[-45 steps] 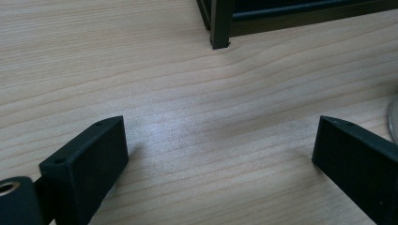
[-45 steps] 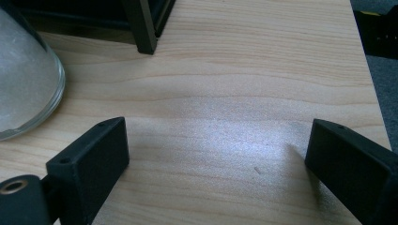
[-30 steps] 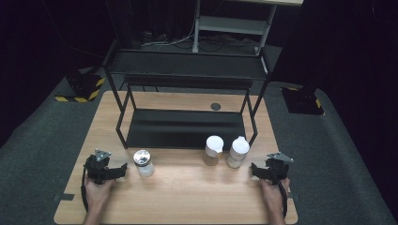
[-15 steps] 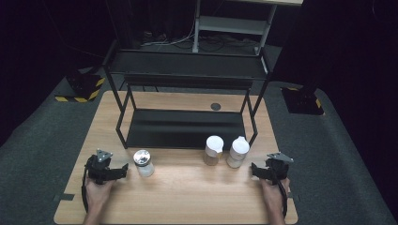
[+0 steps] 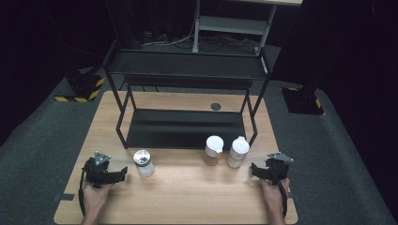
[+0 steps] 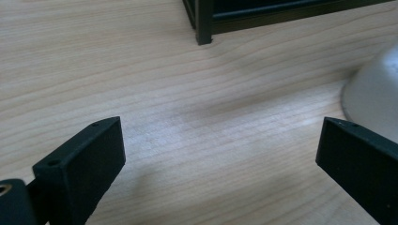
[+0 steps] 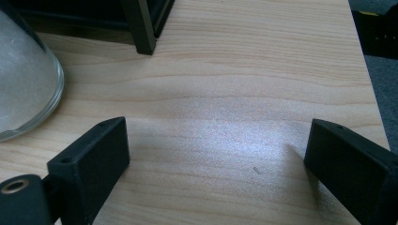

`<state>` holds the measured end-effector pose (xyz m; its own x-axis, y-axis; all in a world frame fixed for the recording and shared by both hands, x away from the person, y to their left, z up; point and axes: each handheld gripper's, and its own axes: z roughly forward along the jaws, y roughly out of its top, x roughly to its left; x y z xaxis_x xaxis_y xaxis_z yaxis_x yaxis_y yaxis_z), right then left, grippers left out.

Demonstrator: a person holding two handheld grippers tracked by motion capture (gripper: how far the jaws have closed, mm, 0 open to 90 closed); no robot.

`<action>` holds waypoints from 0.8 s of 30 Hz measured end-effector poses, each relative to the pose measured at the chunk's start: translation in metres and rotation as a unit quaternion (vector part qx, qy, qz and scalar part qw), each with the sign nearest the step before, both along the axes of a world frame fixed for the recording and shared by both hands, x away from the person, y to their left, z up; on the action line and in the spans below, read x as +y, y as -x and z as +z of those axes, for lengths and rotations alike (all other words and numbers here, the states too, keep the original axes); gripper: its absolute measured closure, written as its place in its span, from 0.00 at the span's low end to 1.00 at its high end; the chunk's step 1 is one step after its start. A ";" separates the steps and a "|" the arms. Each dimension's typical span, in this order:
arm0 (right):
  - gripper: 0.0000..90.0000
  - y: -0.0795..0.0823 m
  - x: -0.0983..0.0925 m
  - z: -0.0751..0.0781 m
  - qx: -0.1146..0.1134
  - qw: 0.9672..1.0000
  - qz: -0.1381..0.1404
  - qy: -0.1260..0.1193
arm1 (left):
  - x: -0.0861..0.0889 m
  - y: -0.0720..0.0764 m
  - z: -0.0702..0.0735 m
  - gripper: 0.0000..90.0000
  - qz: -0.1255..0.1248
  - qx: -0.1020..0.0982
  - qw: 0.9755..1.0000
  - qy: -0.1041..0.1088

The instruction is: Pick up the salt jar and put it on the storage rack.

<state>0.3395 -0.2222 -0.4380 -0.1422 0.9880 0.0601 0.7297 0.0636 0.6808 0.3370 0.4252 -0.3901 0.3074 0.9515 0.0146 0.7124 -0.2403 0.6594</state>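
Change: nothing has moved; both grippers stay resting on the table (image 5: pixel 187 197).
Left gripper (image 5: pixel 123 171): jaws spread, empty, just beside silver-lidded jar (image 5: pixel 143 162).
Right gripper (image 5: pixel 253 168): jaws spread, empty, near white-capped jar (image 5: pixel 238 152).

No text, label, brand or number can be read on the three jars (image 5: pixel 214 150), the black rack (image 5: pixel 185 129) or the wooden surface (image 5: pixel 187 197).

A lab-like recording space: the wooden bench (image 5: pixel 187 197) stands on grey carpet (image 5: pixel 42 154), black curtains hang beyond it, yellow-black hazard-striped blocks (image 5: pixel 84 86) flank it, and cables (image 5: pixel 187 42) trail behind its black rack (image 5: pixel 187 75).
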 end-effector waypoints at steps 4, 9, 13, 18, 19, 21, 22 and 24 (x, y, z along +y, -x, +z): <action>0.07 0.000 0.000 0.000 0.000 1.000 0.000 0.000 | 0.000 0.003 0.001 0.02 -0.006 0.006 1.000 -0.001; 0.07 0.000 0.000 0.000 0.000 1.000 0.000 0.000 | -0.002 0.007 0.001 0.02 -0.011 0.009 1.000 -0.008; 0.07 0.000 0.000 0.000 0.000 1.000 0.000 0.000 | -0.008 0.012 0.001 0.02 -0.019 0.011 1.000 -0.022; 0.07 0.000 0.000 0.000 0.000 1.000 0.000 0.000 | -0.013 0.017 0.001 0.02 -0.031 0.010 0.999 -0.027; 0.07 0.000 0.000 0.000 0.000 1.000 0.000 0.000 | -0.014 0.017 0.001 0.02 -0.033 0.009 0.999 -0.026; 0.07 0.000 0.000 0.000 0.000 1.000 0.000 0.000 | -0.016 0.019 0.001 0.02 -0.041 0.008 0.999 -0.024; 0.07 0.000 0.000 0.000 0.000 1.000 0.000 0.000 | -0.017 0.019 0.001 0.02 -0.042 0.008 0.999 -0.023; 0.07 0.000 0.000 0.000 -0.002 1.000 0.001 0.002 | -0.018 0.021 0.001 0.02 -0.051 0.008 0.998 -0.021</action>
<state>0.3393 -0.2223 -0.4384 -0.1451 0.9879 0.0550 0.7272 0.0688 0.6830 0.3161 0.4069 -0.3890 0.4029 0.9140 0.0482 0.6938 -0.3393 0.6353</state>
